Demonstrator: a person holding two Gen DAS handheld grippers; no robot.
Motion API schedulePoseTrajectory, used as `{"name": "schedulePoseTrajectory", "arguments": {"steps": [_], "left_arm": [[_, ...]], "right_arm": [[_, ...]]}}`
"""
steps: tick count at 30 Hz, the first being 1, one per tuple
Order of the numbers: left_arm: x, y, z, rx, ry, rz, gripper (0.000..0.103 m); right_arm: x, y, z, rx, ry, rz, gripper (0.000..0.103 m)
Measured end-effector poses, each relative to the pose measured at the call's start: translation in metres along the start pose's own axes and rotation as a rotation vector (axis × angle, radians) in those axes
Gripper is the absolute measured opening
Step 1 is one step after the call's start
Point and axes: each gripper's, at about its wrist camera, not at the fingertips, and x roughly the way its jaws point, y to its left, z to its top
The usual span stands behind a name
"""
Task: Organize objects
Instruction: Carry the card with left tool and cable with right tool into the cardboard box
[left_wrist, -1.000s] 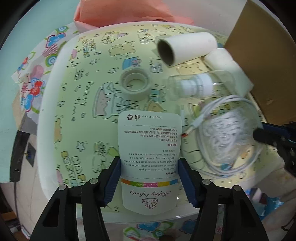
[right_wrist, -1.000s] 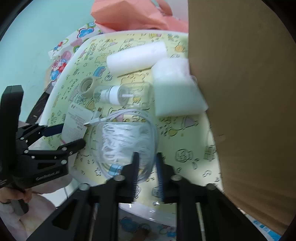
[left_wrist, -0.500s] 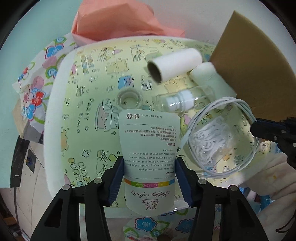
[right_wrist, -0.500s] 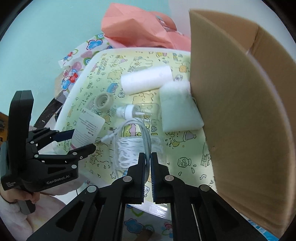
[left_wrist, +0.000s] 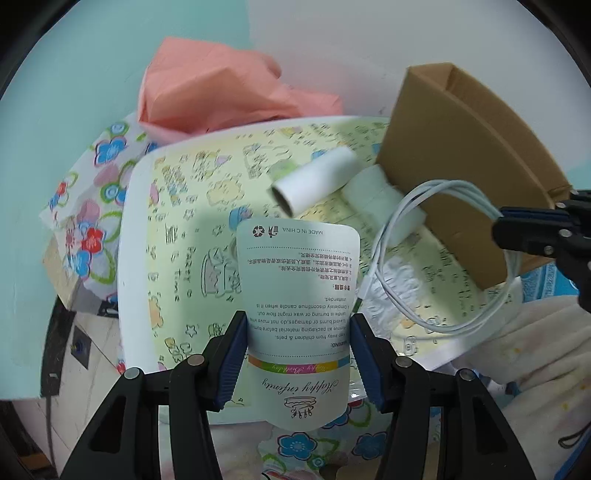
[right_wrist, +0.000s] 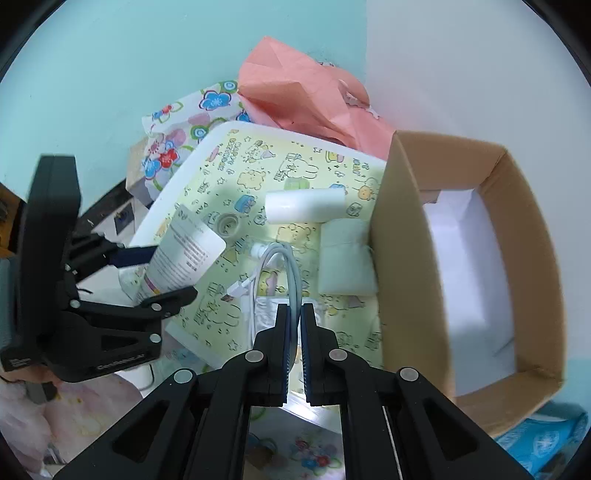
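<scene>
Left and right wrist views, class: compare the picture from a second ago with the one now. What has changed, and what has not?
Both tongs rose from the tray. The left tongs, having just closed further, lifted the white pouch. The right tongs shut on the bagged white cable and raised it near the cardboard box. The paper roll, tape ring and foam block stayed put.

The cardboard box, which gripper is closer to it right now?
Right. The right gripper, shut on the white cable, is beside the cardboard box; the left gripper, holding the pouch, is across the tray.
</scene>
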Motion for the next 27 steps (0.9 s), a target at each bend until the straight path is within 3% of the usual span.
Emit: {"name": "schedulePoseTrajectory", "arguments": {"steps": [16,27], "left_arm": [[-0.076,-0.043,0.059,0.169,-0.096,-0.015,0.057],[-0.106,-0.098,0.099,0.26,-0.147,-0.071,0.057]], "right_arm": [[-0.092,-0.023,0.033,0.006,-0.002,-0.025,0.008],[-0.144,-0.072,0.038,0.079,-0.025,-0.037,0.008]]}}
